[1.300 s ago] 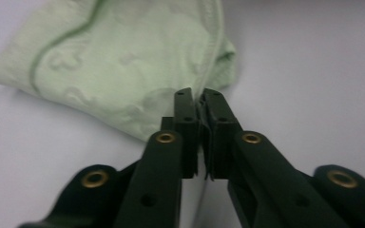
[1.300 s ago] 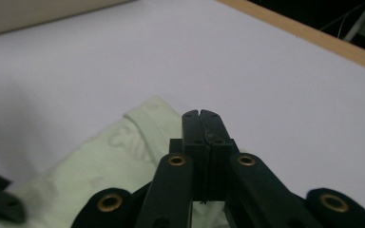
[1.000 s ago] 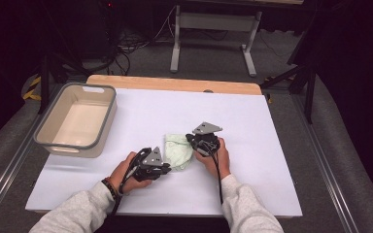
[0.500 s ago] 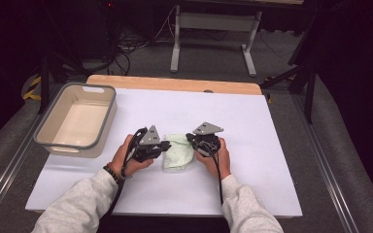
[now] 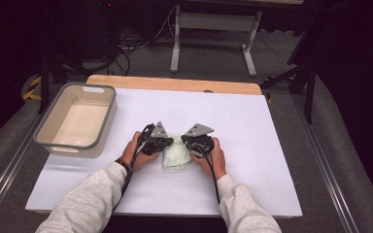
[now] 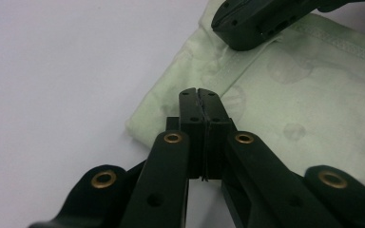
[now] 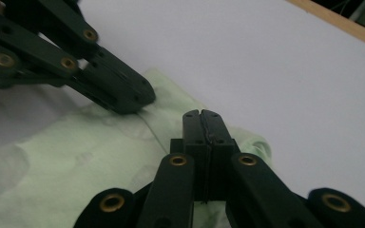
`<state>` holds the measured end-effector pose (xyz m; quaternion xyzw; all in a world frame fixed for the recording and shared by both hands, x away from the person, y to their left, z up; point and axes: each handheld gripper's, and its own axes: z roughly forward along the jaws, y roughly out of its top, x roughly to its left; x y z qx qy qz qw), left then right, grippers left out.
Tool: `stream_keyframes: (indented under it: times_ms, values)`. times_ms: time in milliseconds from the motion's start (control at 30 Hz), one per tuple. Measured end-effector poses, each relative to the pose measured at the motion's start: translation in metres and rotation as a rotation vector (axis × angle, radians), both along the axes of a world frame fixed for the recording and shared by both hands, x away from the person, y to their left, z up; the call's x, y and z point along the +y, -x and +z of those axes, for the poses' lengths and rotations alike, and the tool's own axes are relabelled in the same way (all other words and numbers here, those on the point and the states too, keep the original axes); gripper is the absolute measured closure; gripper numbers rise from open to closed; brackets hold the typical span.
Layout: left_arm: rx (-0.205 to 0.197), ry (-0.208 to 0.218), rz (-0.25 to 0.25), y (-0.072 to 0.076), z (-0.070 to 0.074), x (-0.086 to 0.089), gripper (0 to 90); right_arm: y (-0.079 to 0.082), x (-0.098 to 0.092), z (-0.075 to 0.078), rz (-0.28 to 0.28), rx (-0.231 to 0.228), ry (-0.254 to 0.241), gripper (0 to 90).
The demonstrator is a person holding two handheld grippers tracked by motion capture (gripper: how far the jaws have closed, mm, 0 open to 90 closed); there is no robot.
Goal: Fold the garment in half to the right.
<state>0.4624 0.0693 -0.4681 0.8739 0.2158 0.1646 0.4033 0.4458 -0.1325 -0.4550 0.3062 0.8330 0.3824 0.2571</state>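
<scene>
A pale green folded cloth (image 5: 177,158) lies on the white table (image 5: 252,126), between the two hands. My left gripper (image 5: 167,143) sits at the cloth's left edge. In the left gripper view its jaws (image 6: 200,92) have just been closing and now meet over the cloth (image 6: 304,95), with no fabric visible between the pads. My right gripper (image 5: 188,141) is at the cloth's right edge. In the right gripper view its jaws (image 7: 202,114) are shut over a corner of the cloth (image 7: 76,161). The two grippers' tips point toward each other, close together.
A grey-rimmed beige bin (image 5: 43,138) stands at the left of the table, and nothing shows inside it. A wooden strip (image 5: 175,83) runs along the far edge. Bare white surface lies to the right of the hands and beyond them.
The left hand has carried its gripper away from the person and rightward, up to the cloth's left edge. The right hand has stayed in place.
</scene>
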Motion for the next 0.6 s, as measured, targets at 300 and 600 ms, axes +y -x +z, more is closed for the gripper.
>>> stream_keyframes:
  times_ms: [300,600]
  values:
    - [-0.029,-0.012,0.014,0.004,-0.003,-0.002,90.0,0.005,-0.011,0.000,-0.042,-0.049,0.066,90.0]
    - [-0.038,-0.016,0.008,0.004,-0.003,-0.002,90.0,0.002,-0.025,-0.005,-0.106,-0.045,0.097,90.0]
